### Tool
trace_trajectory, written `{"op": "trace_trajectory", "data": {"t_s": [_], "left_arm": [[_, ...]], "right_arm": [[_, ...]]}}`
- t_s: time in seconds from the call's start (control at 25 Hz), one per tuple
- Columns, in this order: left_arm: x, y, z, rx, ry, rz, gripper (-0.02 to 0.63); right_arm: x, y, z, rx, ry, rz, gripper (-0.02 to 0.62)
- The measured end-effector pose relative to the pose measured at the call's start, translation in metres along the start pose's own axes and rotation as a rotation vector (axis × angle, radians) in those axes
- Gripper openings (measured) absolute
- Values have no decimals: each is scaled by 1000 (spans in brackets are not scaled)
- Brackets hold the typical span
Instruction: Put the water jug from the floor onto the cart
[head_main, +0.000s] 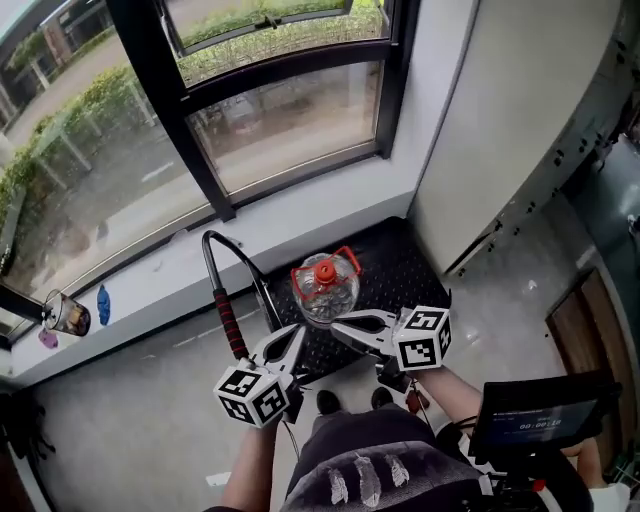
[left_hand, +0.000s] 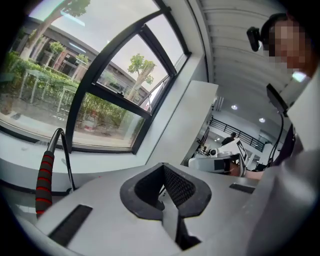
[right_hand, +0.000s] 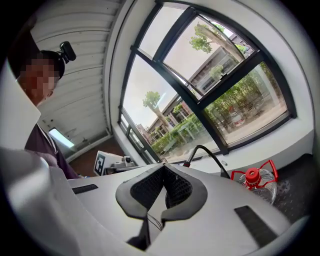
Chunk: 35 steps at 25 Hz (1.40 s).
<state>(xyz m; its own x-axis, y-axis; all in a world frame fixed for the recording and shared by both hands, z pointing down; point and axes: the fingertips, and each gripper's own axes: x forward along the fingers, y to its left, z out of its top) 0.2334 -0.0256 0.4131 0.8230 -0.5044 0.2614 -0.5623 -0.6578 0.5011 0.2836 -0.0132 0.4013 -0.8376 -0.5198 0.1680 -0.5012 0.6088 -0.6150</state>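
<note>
- On my feed, the left hand-held gripper (head_main: 296, 338) has a pale grey shell, with a cube (head_main: 252, 395) of black-and-white square markers at its back.
- The right hand-held gripper (head_main: 340, 323) is the same build, with a matching marker cube (head_main: 422, 338).
- Up close I see black mesh-textured pads (left_hand: 177, 187) lining a V-shaped notch, and a black rectangular strip (left_hand: 70, 225) set into the grey face.
- Thin wires (right_hand: 154, 220) show behind the right pads.
- The person wears a dark top (head_main: 365, 470) with pale feather-like marks, black shoes (head_main: 327, 402) — and a small black head camera (right_hand: 66, 50).
</note>
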Motion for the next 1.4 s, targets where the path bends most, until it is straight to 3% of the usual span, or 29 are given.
{"op": "trace_trajectory", "data": {"t_s": [0.44,0.8,1.08,1.4], "left_arm": [[32,-69,-39,24,69,33,-5],[53,-99,-53,52,110,68,-6],[42,-77,-43,58,104,95,-5],[15,-27,-36,45,78,-19,-6]], "right_arm": [[-74,-3,-12,30,-48,55,-2],[-113,-17,-15,41,-71,69,-2],[-94,-19,-12,42,-48,49,-2],[-35,-15,-23,27,-54,-46,-2]]}}
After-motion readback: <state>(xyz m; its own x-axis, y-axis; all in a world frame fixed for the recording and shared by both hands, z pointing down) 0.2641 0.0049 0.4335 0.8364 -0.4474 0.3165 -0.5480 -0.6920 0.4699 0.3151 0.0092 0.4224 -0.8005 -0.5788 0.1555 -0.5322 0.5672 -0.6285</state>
